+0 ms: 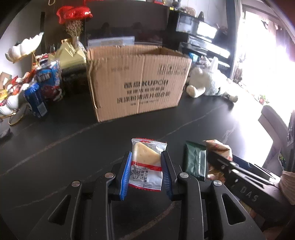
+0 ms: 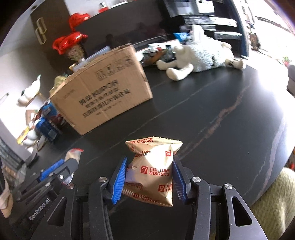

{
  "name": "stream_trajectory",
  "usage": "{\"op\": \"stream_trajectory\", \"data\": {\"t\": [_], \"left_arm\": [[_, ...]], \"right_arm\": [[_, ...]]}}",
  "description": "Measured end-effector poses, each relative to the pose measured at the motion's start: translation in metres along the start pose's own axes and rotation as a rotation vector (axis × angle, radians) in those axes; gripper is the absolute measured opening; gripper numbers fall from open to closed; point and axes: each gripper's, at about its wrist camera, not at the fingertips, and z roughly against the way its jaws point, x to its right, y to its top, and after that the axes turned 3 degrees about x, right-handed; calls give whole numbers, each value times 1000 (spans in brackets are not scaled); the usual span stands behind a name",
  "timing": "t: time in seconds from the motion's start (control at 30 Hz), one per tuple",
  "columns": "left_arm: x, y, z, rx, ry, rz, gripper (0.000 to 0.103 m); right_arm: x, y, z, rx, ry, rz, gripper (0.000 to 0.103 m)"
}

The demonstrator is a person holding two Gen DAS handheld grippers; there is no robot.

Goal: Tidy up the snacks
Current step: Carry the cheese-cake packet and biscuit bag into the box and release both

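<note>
My left gripper (image 1: 145, 166) is shut on a white and red snack packet (image 1: 147, 164) with a yellow cheese-like wedge printed on it, lifted above the dark table (image 1: 64, 147). My right gripper (image 2: 149, 172) is shut on a tan Fortune Biscuits bag (image 2: 153, 171), also off the table. A dark green snack packet (image 1: 195, 160) lies on the table between the two grippers. Beyond them stands an open cardboard box (image 1: 136, 81), also seen as the cardboard box (image 2: 103, 92) in the right wrist view.
Blue snack boxes (image 1: 49, 83) and white shell-shaped dishes (image 1: 24, 48) with sweets crowd the table's left. A white plush toy (image 1: 208, 83) lies right of the box. A red decoration (image 1: 73, 13) stands behind. A chair (image 1: 274, 121) sits at the table's right edge.
</note>
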Motion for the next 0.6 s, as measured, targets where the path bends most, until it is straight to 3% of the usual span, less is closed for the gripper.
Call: {"op": "stream_trajectory", "data": {"t": [0.6], "left_arm": [[-8, 56, 57, 176, 65, -18, 32]], "right_arm": [[-48, 56, 42, 138, 106, 208, 48]]}}
